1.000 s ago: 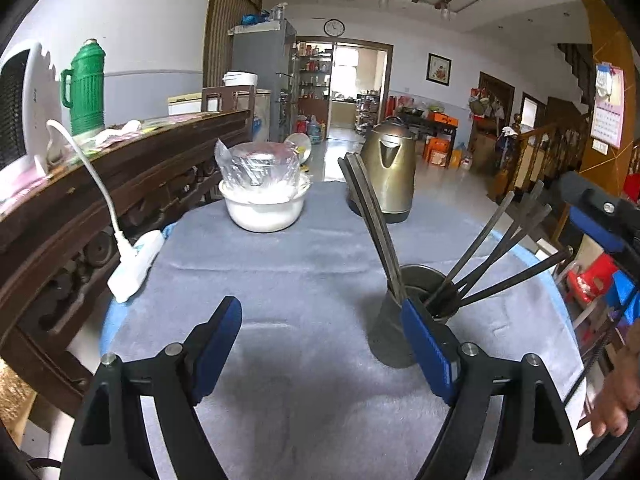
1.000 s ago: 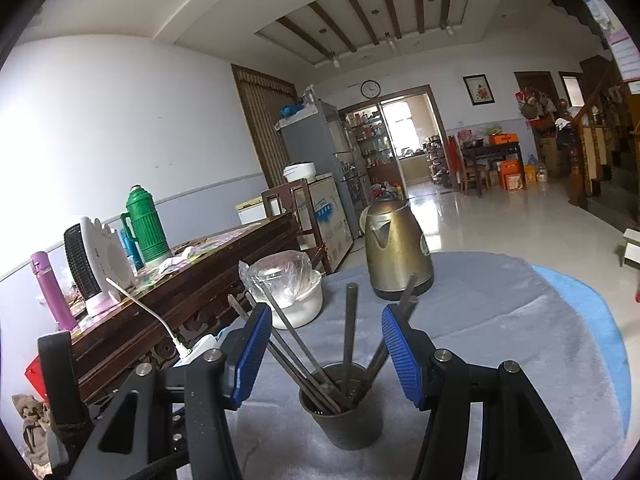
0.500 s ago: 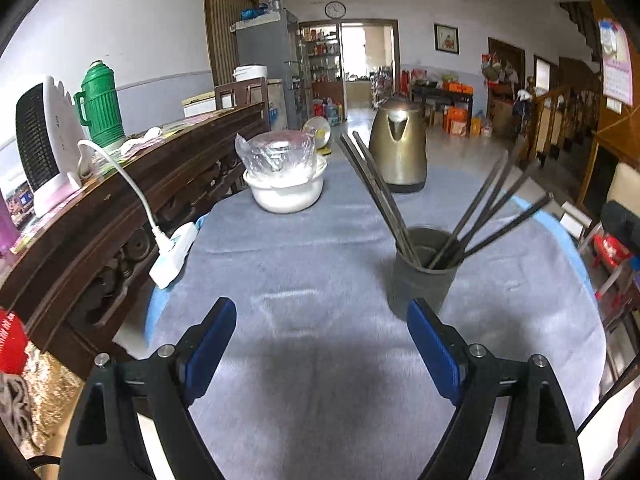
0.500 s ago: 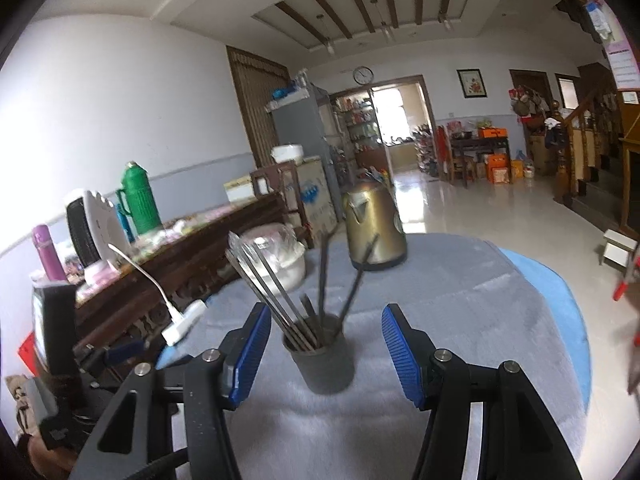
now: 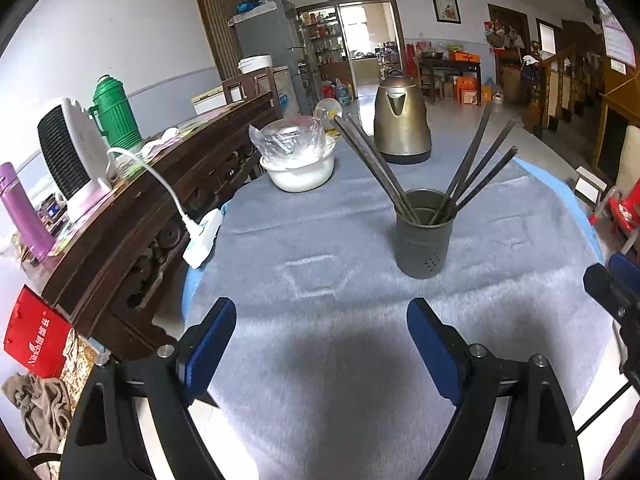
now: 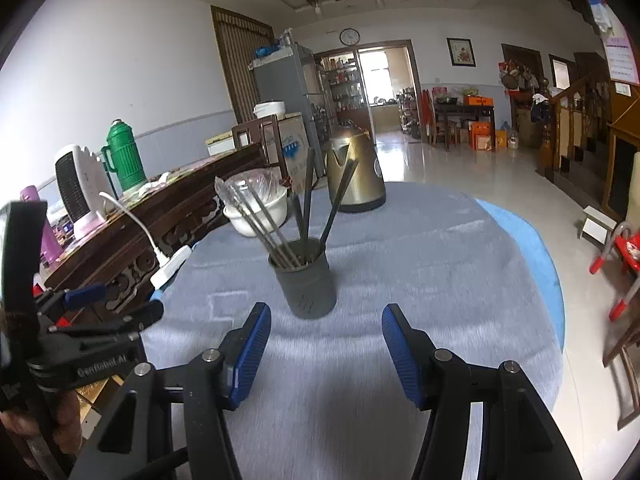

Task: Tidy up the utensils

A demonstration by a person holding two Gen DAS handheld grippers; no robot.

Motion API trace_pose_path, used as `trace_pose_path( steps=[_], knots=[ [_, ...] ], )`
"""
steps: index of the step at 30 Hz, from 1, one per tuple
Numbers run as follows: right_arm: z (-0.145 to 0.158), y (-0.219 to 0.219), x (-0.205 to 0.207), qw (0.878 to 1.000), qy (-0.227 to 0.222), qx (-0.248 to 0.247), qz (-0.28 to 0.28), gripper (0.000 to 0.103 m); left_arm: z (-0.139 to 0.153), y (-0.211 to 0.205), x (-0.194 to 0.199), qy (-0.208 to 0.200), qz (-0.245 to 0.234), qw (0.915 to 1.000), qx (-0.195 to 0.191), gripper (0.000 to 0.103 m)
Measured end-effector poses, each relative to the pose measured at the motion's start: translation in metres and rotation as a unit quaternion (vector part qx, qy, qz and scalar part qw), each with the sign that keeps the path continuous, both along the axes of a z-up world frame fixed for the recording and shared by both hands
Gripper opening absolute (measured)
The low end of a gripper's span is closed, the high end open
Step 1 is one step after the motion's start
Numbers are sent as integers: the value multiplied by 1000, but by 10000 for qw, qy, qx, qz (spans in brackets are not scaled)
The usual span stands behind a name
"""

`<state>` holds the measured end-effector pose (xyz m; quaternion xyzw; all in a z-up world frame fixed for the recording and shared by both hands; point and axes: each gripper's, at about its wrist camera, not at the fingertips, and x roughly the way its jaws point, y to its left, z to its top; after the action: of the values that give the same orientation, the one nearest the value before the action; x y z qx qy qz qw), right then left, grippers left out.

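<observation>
A dark grey utensil cup (image 5: 424,234) stands upright on the grey tablecloth (image 5: 320,280), holding several dark chopsticks (image 5: 476,160) that fan out. It also shows in the right wrist view (image 6: 307,284) with its chopsticks (image 6: 308,200). My left gripper (image 5: 320,336) is open and empty, well back from the cup and to its left. My right gripper (image 6: 326,344) is open and empty, just short of the cup. The left gripper also shows at the left edge of the right wrist view (image 6: 116,312).
A white bowl covered in plastic film (image 5: 298,160) and a brass kettle (image 5: 402,120) stand at the table's far side. A white power strip with cord (image 5: 202,236) lies at the left edge. A dark wooden sideboard (image 5: 140,208) runs along the left.
Both grippers have pulled back from the cup toward the near side of the table. The cup and chopsticks stayed in place. Both stay open.
</observation>
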<state>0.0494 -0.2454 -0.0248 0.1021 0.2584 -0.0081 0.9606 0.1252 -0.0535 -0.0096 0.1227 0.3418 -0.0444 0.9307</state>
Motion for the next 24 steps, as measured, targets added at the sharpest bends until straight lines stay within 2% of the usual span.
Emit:
trace_pose_path(
  steps=[5, 10, 24],
  knots=[
    [0, 2, -17, 9999, 100, 117, 9, 62, 4, 2, -15, -52, 50, 9998, 181, 88],
    [5, 4, -29, 9999, 84, 112, -16, 62, 5, 5, -24, -8, 13, 9998, 173, 88],
    [19, 11, -42, 9997, 3, 220, -80, 62, 17, 15, -41, -223, 40, 9995, 231, 88]
  ],
)
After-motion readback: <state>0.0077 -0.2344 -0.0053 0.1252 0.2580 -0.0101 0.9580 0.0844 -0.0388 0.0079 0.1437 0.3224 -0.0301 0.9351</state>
